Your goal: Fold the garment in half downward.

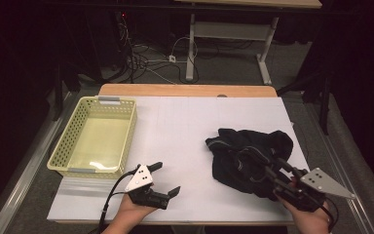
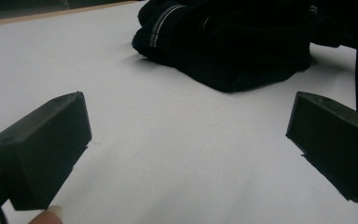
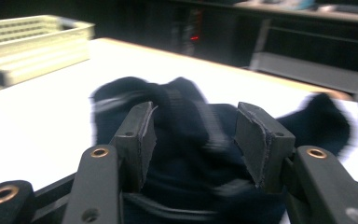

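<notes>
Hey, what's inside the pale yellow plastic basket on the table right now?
The pale yellow perforated plastic basket looks empty: its bare floor shows in the high view. The near wall hides a thin strip of floor behind it. The crumpled black garment lies apart on the white table cover.

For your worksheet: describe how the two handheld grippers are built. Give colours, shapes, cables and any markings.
Each gripper, left and right, is black with two blocky jaws and a grey three-cornered plate dotted with small holes on top. A black cable trails from the left one. The right gripper view shows brass-ringed holes on the jaw arms and grey pads. The forearms are bare.
</notes>
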Demonstrator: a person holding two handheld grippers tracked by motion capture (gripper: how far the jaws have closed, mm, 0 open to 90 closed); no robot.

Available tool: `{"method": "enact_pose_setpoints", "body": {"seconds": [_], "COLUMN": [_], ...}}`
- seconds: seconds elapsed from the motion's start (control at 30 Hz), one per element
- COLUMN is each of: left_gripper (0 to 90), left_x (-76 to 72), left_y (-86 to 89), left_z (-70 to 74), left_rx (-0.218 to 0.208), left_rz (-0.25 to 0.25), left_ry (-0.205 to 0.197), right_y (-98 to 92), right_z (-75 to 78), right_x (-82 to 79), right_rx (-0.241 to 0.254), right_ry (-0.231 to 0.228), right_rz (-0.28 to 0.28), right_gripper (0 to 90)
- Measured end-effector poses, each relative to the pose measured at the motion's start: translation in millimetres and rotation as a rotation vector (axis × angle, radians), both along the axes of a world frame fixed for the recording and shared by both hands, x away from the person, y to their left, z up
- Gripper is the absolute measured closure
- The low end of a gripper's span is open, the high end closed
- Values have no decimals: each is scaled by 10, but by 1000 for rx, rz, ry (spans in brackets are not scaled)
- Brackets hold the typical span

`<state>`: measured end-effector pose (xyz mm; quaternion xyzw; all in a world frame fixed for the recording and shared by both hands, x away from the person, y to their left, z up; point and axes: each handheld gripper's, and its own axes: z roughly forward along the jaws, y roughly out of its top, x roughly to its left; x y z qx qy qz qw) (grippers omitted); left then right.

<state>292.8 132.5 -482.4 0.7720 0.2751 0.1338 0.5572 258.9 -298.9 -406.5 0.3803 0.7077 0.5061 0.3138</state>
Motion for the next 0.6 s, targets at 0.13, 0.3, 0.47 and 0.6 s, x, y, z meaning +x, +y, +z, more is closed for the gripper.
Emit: {"method": "enact_pose_setpoints", "body": {"seconds": [0.13,0.3,0.47,0.6], "left_gripper": [0,0,0,0], "left_x": [0,-1,-3,7], "left_y": [0,0,-2,-1], "left_z": [0,0,-1,0], "left_rx": [1,1,2,-1], "left_rz": [-1,-2,0,2], "left_ry": [0,-1,-2,7], "right_y": [265,523,573,493], "right_z": [-150,-446,-580,-581], "right_x": [49,230,292,273], "right_rx": [-44,-166,-279,-269], "right_ry": [61,197,204,182], "right_rz": [68,60,6,29], "right_gripper": [350,188,382,703]}}
